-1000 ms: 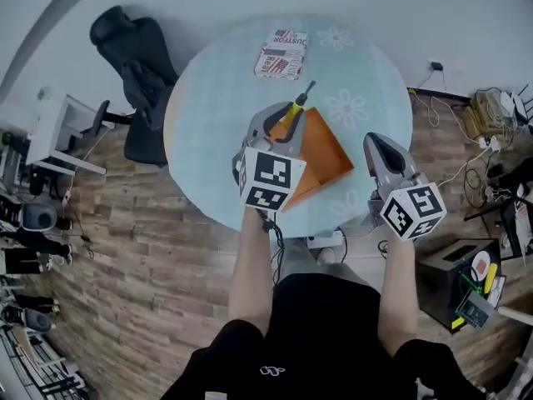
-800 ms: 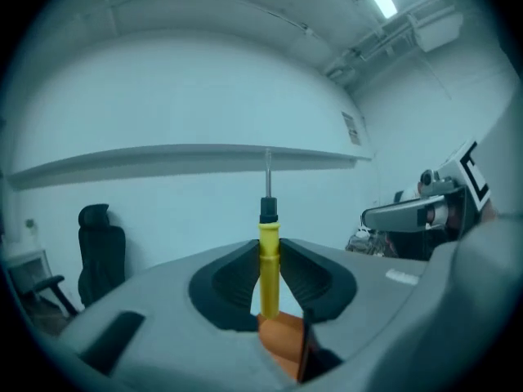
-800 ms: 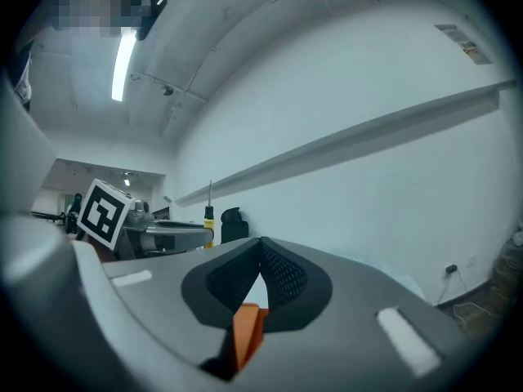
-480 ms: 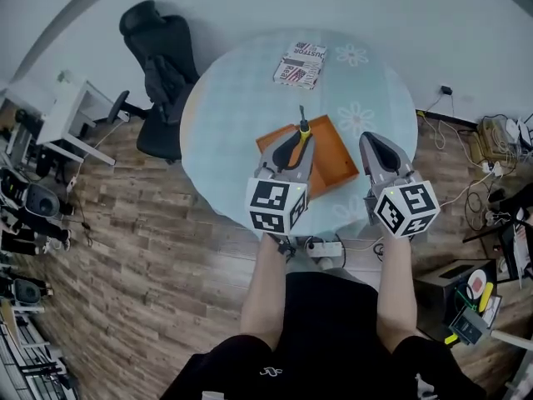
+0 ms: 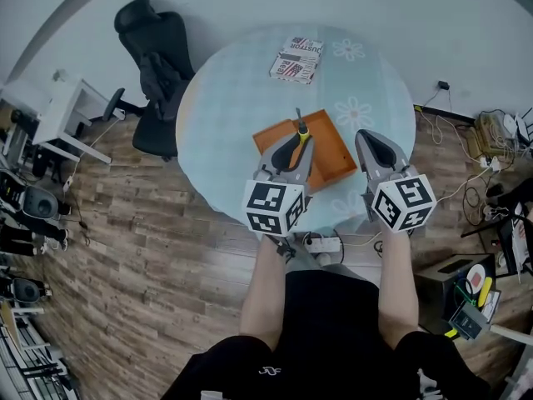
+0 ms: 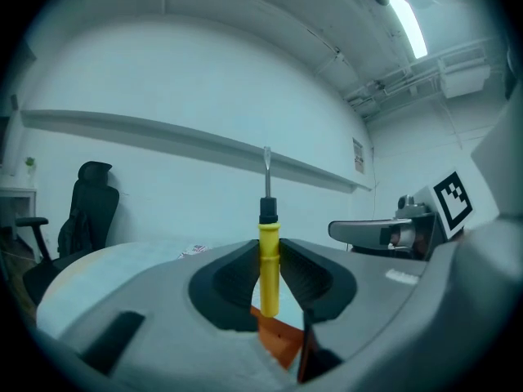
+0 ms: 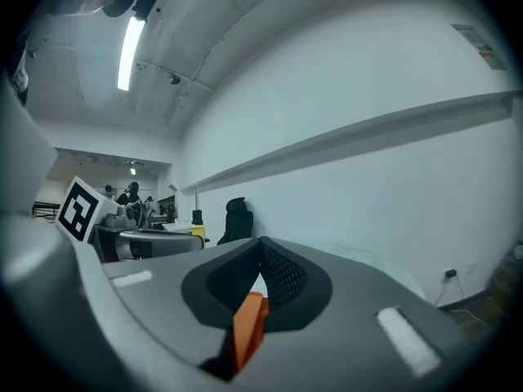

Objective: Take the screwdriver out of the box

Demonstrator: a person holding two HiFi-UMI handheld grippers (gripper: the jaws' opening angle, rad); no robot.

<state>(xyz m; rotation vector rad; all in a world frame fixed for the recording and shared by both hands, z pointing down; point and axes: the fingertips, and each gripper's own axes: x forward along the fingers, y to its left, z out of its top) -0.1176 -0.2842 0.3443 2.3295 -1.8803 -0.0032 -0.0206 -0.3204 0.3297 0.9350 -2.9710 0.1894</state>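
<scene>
Left gripper clamps the yellow screwdriver by its handle, above the orange box. Right gripper is closed on the box's right wall. The box sits near the round table's front edge, with bare tabletop beyond and to the left.

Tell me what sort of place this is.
Probably an office or lab workroom: an office chair beside a round table, a white desk at the left, and cables strewn on the wood floor at the right.
</scene>
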